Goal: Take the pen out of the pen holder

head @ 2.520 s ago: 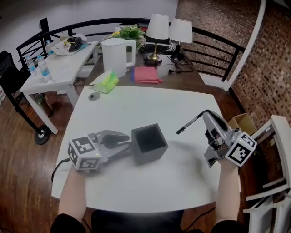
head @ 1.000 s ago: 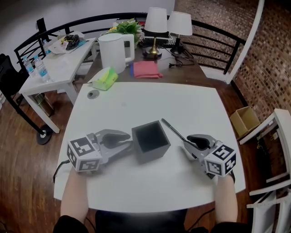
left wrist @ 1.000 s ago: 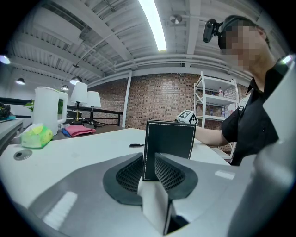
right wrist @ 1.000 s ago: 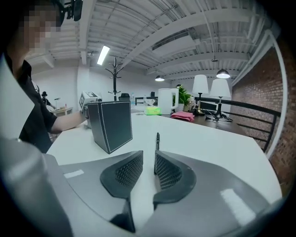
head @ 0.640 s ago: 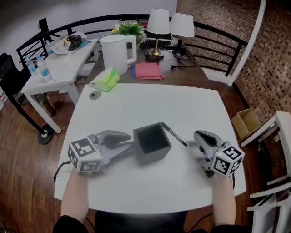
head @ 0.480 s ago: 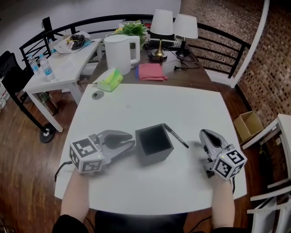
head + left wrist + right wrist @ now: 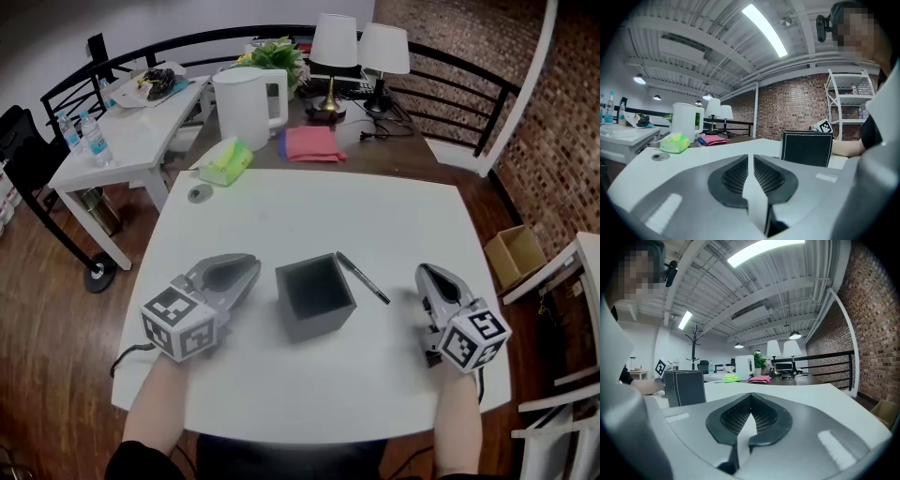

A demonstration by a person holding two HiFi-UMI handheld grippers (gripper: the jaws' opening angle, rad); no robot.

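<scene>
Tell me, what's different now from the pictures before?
The right gripper laid the pen on the white table beside the pen holder, let go and drew back, jaws together. The left gripper let go of the pen holder's wall and swung away from it; its jaws have just been closing, with nothing between them. The pen holder stayed put.

White table (image 7: 394, 220) bears pen holder (image 7: 315, 298) and pen (image 7: 363, 278) (lying beside it).
</scene>
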